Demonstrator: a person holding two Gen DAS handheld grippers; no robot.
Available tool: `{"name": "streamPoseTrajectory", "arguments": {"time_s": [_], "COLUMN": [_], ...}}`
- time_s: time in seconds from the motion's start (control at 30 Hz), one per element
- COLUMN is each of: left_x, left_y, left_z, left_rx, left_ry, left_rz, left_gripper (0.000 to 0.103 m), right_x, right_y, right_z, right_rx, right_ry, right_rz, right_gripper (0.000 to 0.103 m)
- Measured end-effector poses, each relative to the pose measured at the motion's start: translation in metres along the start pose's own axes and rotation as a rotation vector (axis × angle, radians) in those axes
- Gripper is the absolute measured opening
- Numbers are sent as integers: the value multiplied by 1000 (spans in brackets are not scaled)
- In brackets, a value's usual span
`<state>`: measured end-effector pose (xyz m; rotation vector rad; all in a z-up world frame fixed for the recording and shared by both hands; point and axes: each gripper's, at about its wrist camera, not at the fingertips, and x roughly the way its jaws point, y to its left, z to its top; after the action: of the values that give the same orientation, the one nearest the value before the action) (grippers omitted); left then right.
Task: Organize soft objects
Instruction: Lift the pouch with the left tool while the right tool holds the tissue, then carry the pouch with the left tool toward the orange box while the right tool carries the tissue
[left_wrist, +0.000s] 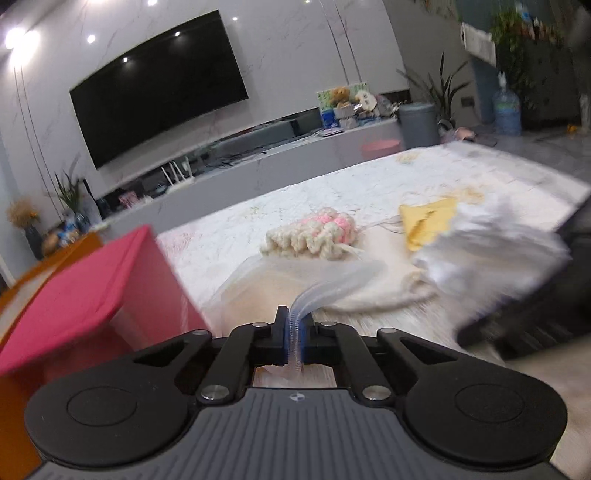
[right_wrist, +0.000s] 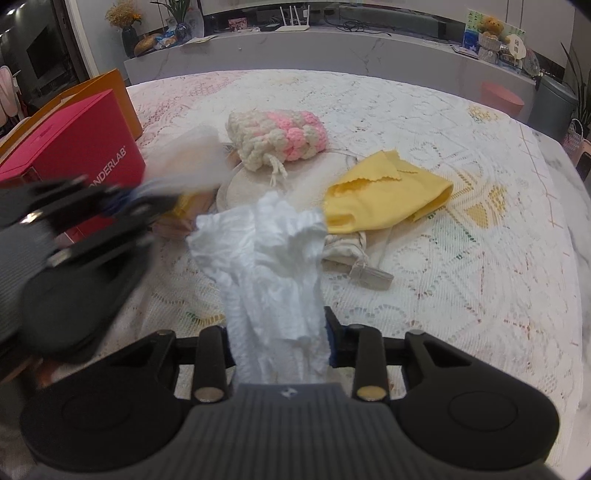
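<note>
Pinching clear ribbed plastic bag (left_wrist: 295, 280) in left hand-held gripper (left_wrist: 294, 332), right hand-held gripper (right_wrist: 277, 343) clamping crinkled white tissue (right_wrist: 269, 258)

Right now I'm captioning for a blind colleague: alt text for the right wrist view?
The right claw grips a crumpled white cloth above a lace-covered table holding a pink-and-cream knitted pouch and a yellow cloth.

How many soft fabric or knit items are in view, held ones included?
4: white cloth in the right gripper; pink-and-cream knit pouch mid-table; yellow cloth to its right; beige drawstring bag beneath it. More may be hidden.
</note>
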<state>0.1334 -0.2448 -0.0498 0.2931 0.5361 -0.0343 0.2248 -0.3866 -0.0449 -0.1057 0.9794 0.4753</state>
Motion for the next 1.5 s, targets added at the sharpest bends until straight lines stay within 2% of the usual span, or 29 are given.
{"name": "streamPoseTrajectory", "arguments": {"time_s": [0.13, 0.2, 0.33, 0.57, 0.77, 1.0, 1.1, 1.2, 1.33, 1.5], "left_x": [-31, -37, -42, -55, -58, -72, -78, -86, -90, -98], "left_y": [26, 34, 43, 49, 53, 78, 100, 118, 145, 192], "left_z": [-14, -18, -23, -13, 9, 45, 63, 79, 101, 112], "left_rx": [-85, -82, -60, -90, -119, -266, -357, -339, -321, -290], "left_ry": [0, -3, -44, -86, -127, -188, -236, -321, -362, -429], "left_rz": [-107, -159, -149, -156, -180, -245, -324, -358, -352, -269], "left_gripper": [5, 5, 4, 4, 4, 4, 4, 4, 4, 4], "right_x": [1, 1, 2, 1, -16, -41, -56, -75, -99, -115], "right_y": [9, 13, 20, 29, 30, 39, 43, 48, 67, 105], "right_z": [0, 1, 3, 7, 15, 24, 26, 31, 46, 80], "right_rx": [-42, -57, -92, -119, -97, -78, -49, -5, -24, -17], "right_ry": [6, 13, 43, 45, 1, -66, -94, -126, -174, -252], "right_rz": [-46, -66, -99, -164, -166, -181, -221, -263, -297, -228], "right_gripper": [27, 24, 16, 16, 15, 15, 15, 15, 15, 16]}}
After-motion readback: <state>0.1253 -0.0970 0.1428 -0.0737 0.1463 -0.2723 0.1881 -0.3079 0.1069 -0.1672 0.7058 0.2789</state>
